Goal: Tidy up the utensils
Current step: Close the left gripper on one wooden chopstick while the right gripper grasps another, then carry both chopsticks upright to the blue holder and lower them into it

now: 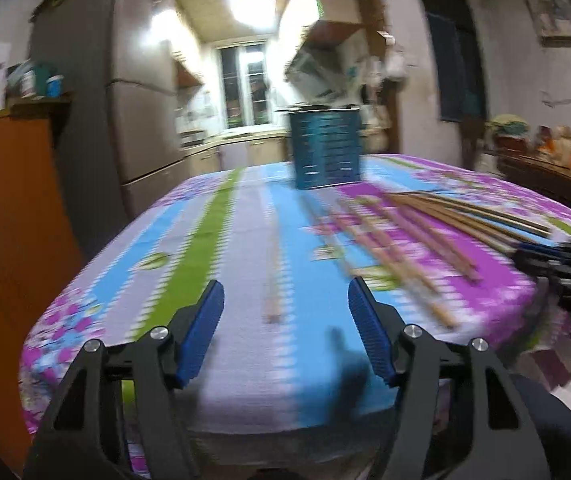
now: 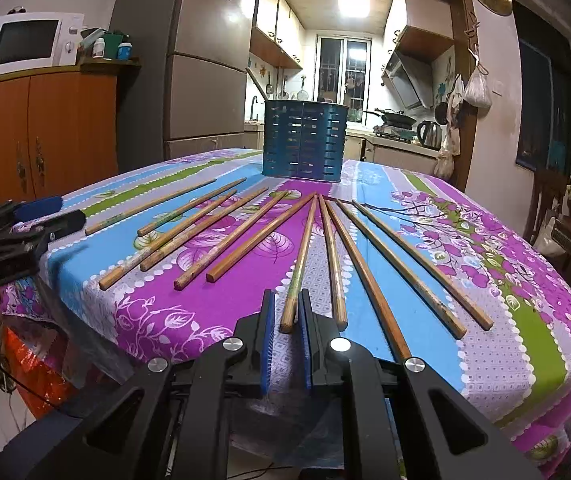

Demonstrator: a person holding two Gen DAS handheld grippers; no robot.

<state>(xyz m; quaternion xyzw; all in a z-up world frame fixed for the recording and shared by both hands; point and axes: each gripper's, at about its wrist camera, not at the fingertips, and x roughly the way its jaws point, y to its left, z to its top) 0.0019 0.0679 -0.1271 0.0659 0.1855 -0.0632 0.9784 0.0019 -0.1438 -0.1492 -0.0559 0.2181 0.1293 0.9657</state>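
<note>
The right tongs (image 2: 285,314) pinch the near end of a chopstick (image 2: 300,256) pointing toward the holder (image 2: 304,144) on the counter (image 2: 497,360), while the left tongs (image 1: 285,322) hang open and empty.

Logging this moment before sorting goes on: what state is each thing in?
left gripper: open, empty.
right gripper: shut on the green-tipped chopstick's near end.
green-tipped chopstick: flat on the tablecloth, gripped.
other chopsticks: loose, fanned flat on the tablecloth.
blue holder: upright at the far end.
</note>
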